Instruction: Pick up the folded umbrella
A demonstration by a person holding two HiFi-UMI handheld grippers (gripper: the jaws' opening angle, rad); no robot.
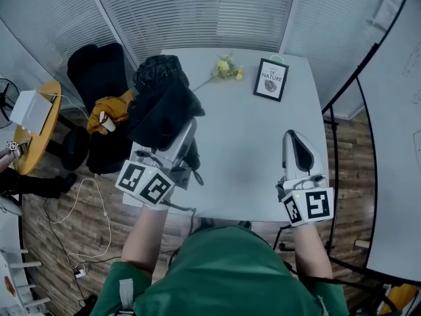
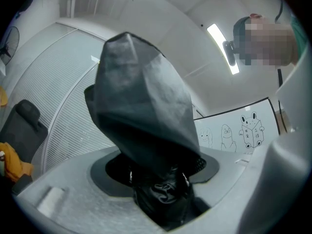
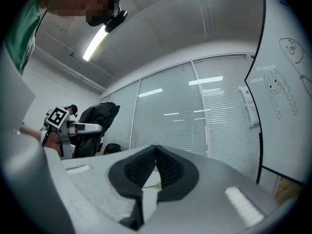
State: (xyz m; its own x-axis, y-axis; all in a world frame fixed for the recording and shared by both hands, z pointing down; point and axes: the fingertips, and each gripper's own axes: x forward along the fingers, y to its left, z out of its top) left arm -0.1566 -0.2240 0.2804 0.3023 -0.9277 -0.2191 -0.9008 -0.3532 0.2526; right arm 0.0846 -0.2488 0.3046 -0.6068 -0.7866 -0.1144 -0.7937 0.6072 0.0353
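Observation:
The folded black umbrella (image 1: 161, 101) is clamped at its lower end in my left gripper (image 1: 179, 142), over the left side of the white table (image 1: 250, 143). In the left gripper view its crumpled fabric (image 2: 141, 106) rises from between the jaws against the ceiling, and my left gripper (image 2: 163, 196) is shut on its bunched end. The right gripper view shows the umbrella (image 3: 97, 118) held up off the tabletop at the far left. My right gripper (image 1: 294, 139) hovers over the table's right front part, its ribbed pads (image 3: 168, 167) pressed together on nothing.
A framed print (image 1: 271, 79) and a yellow flower sprig (image 1: 225, 68) stand at the table's far side. A black chair with yellow cloth (image 1: 108, 114) sits left of the table, beside a round wooden side table (image 1: 39, 137). A whiteboard (image 1: 398, 143) lines the right.

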